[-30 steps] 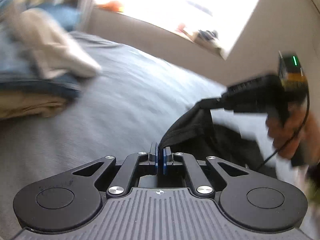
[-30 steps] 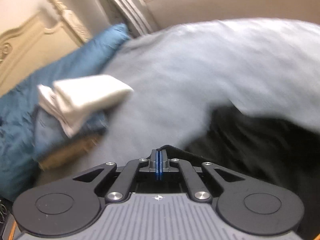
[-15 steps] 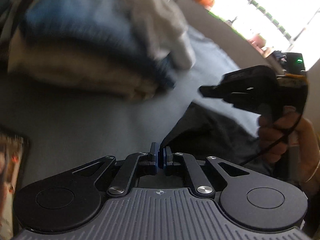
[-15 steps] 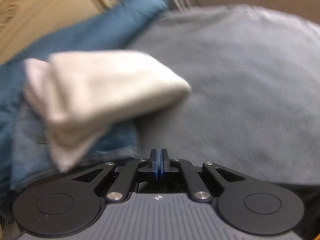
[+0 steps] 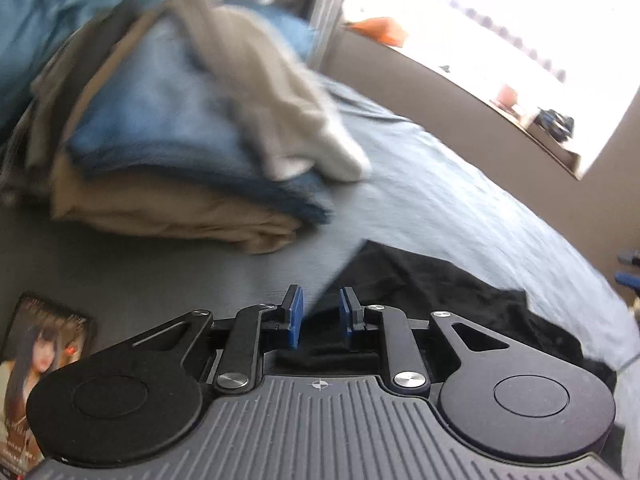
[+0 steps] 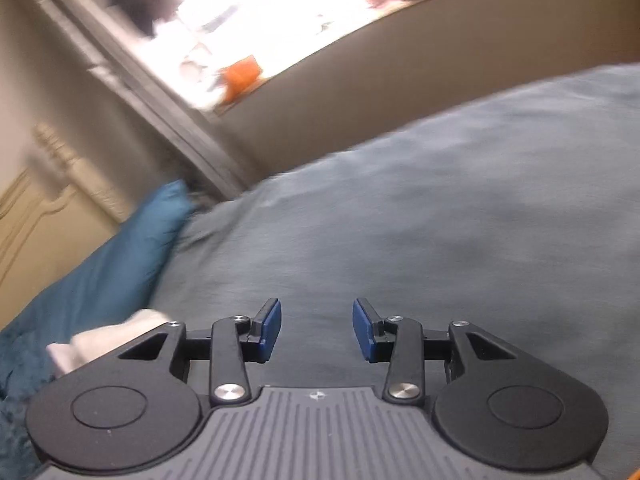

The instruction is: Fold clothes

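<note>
- Two grippers work over the grey bedspread (image 6: 460,220), both with jaws that have just been opening.
- The left gripper (image 5: 320,314) stands slightly parted; a fold of the black garment (image 5: 440,292) lies in the gap, with the blue pads off it, and spreads away to its right.
- Ahead and left of it sits a pile of folded clothes (image 5: 168,152), blurred.
- The right gripper (image 6: 316,330) gapes wider, nothing between its pads, only bedspread beyond.
- A teal pillow (image 6: 112,264) lies to its left.

No legible text anywhere; lettering on the magazine cover (image 5: 38,364) too blurred.
</note>
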The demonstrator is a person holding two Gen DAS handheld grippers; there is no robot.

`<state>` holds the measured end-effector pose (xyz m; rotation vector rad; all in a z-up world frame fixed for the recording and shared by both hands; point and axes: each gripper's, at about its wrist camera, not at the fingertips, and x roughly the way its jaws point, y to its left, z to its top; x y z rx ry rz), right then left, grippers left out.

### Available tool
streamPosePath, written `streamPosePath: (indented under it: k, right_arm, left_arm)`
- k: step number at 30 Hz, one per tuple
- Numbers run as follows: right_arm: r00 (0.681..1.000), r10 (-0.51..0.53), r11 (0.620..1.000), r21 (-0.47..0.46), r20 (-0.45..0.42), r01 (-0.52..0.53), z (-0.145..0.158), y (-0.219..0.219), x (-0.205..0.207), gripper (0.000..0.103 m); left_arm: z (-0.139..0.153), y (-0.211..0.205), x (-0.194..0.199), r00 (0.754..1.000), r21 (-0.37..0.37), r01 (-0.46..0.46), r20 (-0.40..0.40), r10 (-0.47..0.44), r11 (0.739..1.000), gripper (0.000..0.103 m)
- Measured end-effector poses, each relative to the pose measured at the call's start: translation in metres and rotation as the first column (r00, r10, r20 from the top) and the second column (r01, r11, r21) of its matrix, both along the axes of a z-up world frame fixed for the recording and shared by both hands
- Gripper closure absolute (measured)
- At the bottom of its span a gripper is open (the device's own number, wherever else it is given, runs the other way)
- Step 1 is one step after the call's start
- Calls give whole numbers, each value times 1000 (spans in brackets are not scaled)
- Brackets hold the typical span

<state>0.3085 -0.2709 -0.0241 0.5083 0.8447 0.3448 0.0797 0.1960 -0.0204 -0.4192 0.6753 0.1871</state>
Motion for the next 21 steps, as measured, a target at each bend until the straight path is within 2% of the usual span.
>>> streamPosePath:
  k: [3, 5, 7, 10, 13, 15, 16, 18, 20, 21]
  right_arm:
    - [996, -36, 995, -99, -79, 28, -22, -46, -19, 59]
    - [992, -41, 985, -174, -117, 20, -41, -60, -28, 59]
    - [988, -42, 974, -226, -147, 7, -57, -69, -34, 59]
    - [988, 4, 975, -217, -152, -37, -71, -57, -27, 59]
    - [981, 96, 964, -231, -171, -135, -76, -28, -9, 55]
    - [962, 169, 934, -278, -215, -226, -84, -6, 0, 54]
    - [951, 201, 905, -328, -235, -272, -88, 5, 2, 55]
    - [946, 228, 837, -450, -233, -312, -92, 25, 4, 64]
    - [969, 160, 809, -537, -187, -237, -91, 28, 11, 71]
    - [981, 115, 798, -574, -157, -185, -90, 28, 16, 71]
  left_arm:
    - [6, -33, 16, 994, 24, 109, -14, -109, 994, 83]
    - [5, -57, 35, 980, 20, 196, -31, -196, 980, 82]
    - [-1, -83, 56, 965, 48, 261, -47, -258, 964, 81]
    - [-15, -122, 87, 937, 127, 348, -78, -340, 929, 81]
    - [-33, -154, 113, 916, 184, 401, -117, -385, 898, 81]
    - [-47, -170, 127, 906, 210, 420, -151, -395, 883, 81]
    - [-53, -177, 132, 905, 228, 422, -167, -392, 877, 81]
    - [-63, -187, 141, 905, 266, 422, -190, -382, 867, 81]
    - [-66, -195, 141, 912, 305, 406, -190, -363, 861, 81]
    - [-67, -197, 141, 915, 320, 400, -188, -356, 859, 81]
